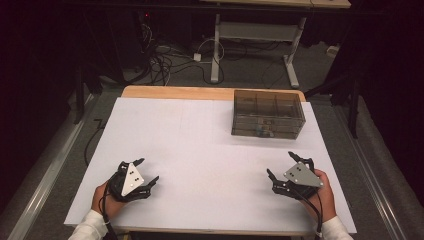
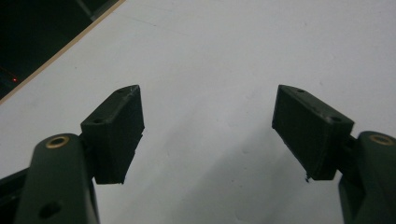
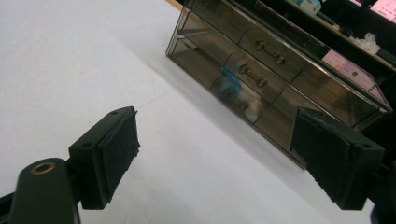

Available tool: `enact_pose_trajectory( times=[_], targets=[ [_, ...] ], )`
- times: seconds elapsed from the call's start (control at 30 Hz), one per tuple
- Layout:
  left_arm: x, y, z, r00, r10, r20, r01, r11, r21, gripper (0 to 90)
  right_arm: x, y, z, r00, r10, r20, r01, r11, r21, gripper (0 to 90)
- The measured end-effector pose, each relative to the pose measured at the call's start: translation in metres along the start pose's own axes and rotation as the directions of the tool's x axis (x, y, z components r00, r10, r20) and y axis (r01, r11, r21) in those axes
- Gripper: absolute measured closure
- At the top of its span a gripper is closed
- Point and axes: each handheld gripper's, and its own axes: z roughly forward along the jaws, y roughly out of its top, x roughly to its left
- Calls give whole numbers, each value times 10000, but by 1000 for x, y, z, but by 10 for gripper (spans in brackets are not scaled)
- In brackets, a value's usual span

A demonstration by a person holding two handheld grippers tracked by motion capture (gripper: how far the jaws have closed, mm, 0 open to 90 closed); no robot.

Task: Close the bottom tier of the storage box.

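From above, both tongs rest low on the white counter (image 1: 200,145): left tongs (image 1: 148,171) at seven o'clock, right tongs (image 1: 281,165) at five, each spread wide and empty. The smoky drawer organiser (image 1: 268,113) sits at one o'clock, well apart. Left gripper view: jaws apart over bare counter. Right gripper view: jaws apart, drawer organiser (image 3: 275,70) ahead, small knobs (image 3: 252,75) facing. Best approach, I'd say: line up square on one knob, close gently, pull straight.
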Motion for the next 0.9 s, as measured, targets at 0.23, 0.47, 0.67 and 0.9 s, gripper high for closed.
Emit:
enact_pose_trajectory(
  times=[0.23, 0.47, 0.67, 0.9],
  targets=[
    [-1, 1, 0, 10000, 1, 14, -1, 10000, -27, 242, -2, -9, -5, 9999, 101, -26, -101, 9999, -45, 165],
    [0, 1, 1, 10000, -6, 51, 6, 10000, -39, 242, -7, -20, -9, 9991, 432, 29, -432, 9991, -10, 165],
    [-1, 2, 1, 9999, 5, 106, -4, 10000, -95, 242, -10, -26, -11, 9985, 516, 163, -518, 9986, 102, 166],
    [-1, 4, 3, 9998, -16, 181, 17, 9999, -101, 242, -13, -38, -15, 9967, 791, 190, -795, 9966, 222, 166]
  ],
)
